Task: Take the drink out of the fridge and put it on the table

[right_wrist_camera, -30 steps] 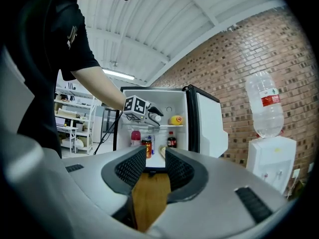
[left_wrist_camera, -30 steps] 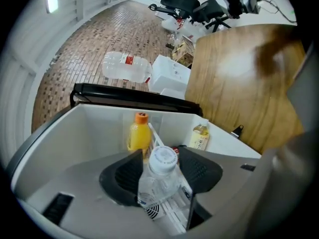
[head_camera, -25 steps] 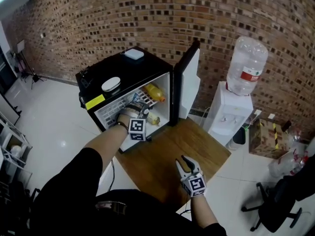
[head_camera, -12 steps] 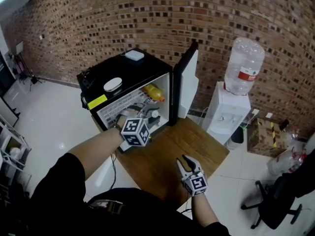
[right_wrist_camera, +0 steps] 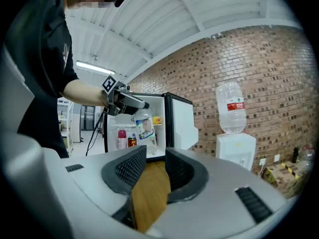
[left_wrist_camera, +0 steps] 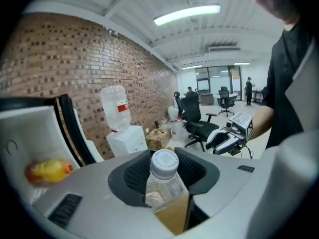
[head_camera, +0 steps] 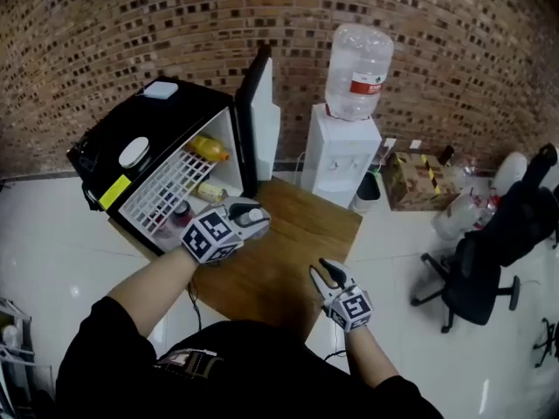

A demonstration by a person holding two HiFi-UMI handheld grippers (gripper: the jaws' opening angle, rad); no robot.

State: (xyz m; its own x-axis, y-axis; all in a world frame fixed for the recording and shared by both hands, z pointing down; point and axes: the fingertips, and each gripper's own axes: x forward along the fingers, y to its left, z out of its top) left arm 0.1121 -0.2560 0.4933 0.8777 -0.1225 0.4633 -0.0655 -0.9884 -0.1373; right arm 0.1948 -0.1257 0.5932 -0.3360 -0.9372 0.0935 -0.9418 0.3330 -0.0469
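Your left gripper (head_camera: 247, 220) is clamped on the drink bottle (left_wrist_camera: 160, 185), with its dark pads pressing on either side just below the white cap (left_wrist_camera: 164, 163). You hold the bottle outside the fridge (head_camera: 118, 133), just in front of the open shelves and at the far left corner of the wooden table (head_camera: 293, 243). In the right gripper view the clear bottle hangs roughly upright under those jaws and has a pale label round its middle. Its base is hidden there, so you cannot tell whether it touches the wood.

Your right gripper (head_camera: 324, 271) is over the near part of the table, well apart from the bottle. Its jaws are apart, with only bare wood showing between them.

On the right side of the fridge, the fridge door (head_camera: 258, 103) stands open. A yellow bottle (head_camera: 210, 149) lies on the upper shelf, and a pink bottle (right_wrist_camera: 121, 139) and a can (right_wrist_camera: 132, 141) stand lower down. Just right of the door, a water dispenser (head_camera: 342, 160) carries a big jug (head_camera: 358, 59) against the brick wall (head_camera: 419, 42). An office chair (head_camera: 476, 278) stands further right
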